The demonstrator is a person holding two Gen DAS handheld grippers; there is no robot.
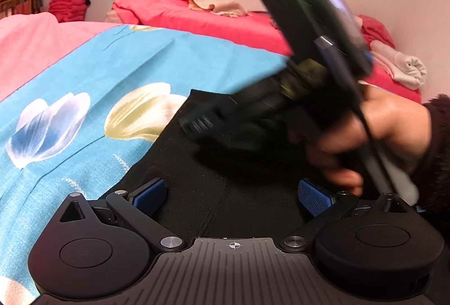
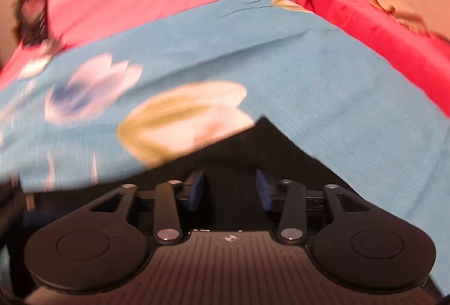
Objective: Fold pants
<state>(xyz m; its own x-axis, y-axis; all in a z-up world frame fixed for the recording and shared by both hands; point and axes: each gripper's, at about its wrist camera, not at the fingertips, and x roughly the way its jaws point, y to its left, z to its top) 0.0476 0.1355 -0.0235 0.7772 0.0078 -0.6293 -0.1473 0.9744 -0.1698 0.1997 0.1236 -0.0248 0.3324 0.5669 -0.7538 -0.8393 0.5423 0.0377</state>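
Blue floral sheet (image 1: 118, 63) bears black pants (image 1: 225, 186) beneath both parted claws.

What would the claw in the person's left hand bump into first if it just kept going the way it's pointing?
Most likely the black pants. The left claw points down at that dark cloth, which fills the gap between its wide-open blue pads. The right claw hangs further ahead, seemingly above that line, though depth is unclear.

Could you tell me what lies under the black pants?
The pants lie on a blue flowered sheet, which shows all around their far corner. Pink bedding lies beyond it. Whatever sits directly beneath the pants is covered by the fabric.
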